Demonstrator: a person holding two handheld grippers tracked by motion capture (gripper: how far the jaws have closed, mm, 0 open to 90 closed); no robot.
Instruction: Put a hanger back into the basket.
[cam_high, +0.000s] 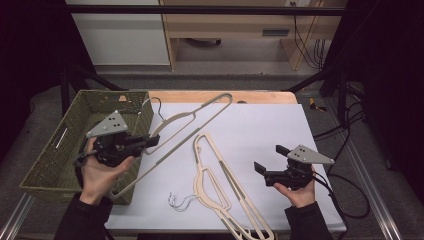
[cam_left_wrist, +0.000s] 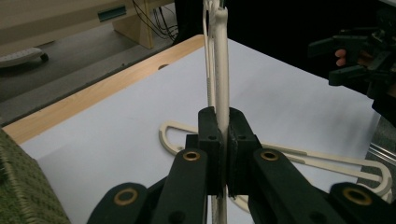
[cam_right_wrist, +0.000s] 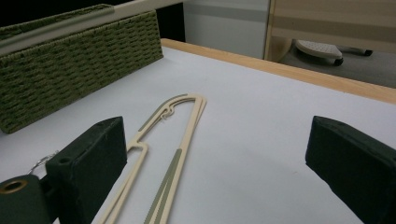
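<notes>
Left gripper (cam_left_wrist: 223, 140) jaws clamped on cream hanger (cam_high: 187, 120) bar, lifted centre-frame beside green basket (cam_high: 55, 150); thin, stiff, light, so grip flat bar near the neck; right gripper (cam_high: 272, 159) gapes empty, lower right, near table hangers (cam_high: 220, 185).

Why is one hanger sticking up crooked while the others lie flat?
The left tongs are clamped on that cream hanger, holding it slanted, one end over the green basket. The other hangers lie flat in a loose pile on the white table. Nothing looks broken.
</notes>
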